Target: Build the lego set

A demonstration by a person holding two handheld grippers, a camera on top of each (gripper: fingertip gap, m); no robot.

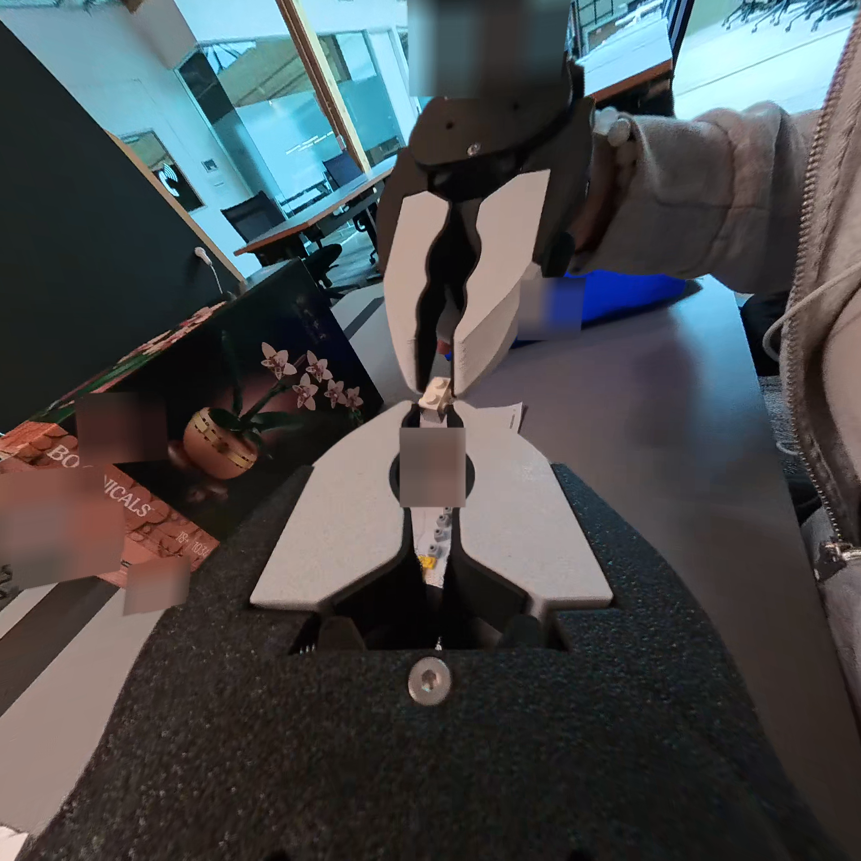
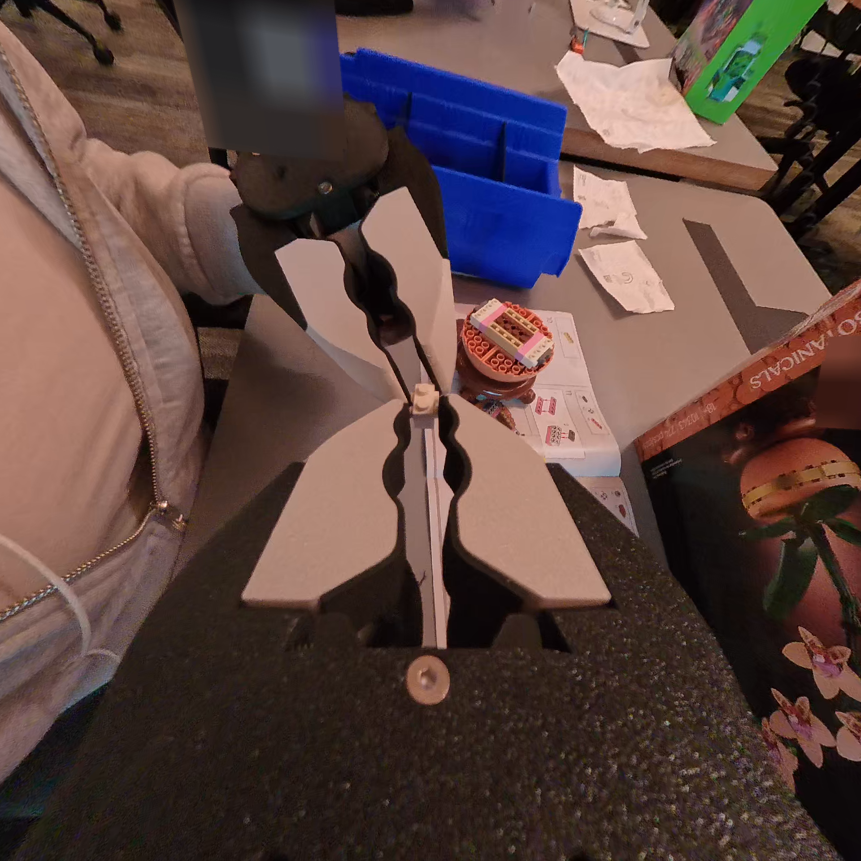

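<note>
At the centre of both views a small pale studded brick (image 1: 435, 396) is pinched tip to tip above the grey table (image 1: 652, 419), the left gripper (image 1: 435, 409) and the right gripper (image 2: 425, 410) both clamped on it, their smooth grey fingers (image 2: 335, 522) wavy-edged along the inner sides. Just beyond, right of centre in the right wrist view, the round terracotta pot (image 2: 505, 345) of knobbly bricks stands on a printed booklet (image 2: 573, 419). The ribbed blue bin (image 2: 489, 186) stands behind it and the glossy flower box (image 2: 755, 536) crowds the frame's right edge, with bare tabletop between them.
</note>
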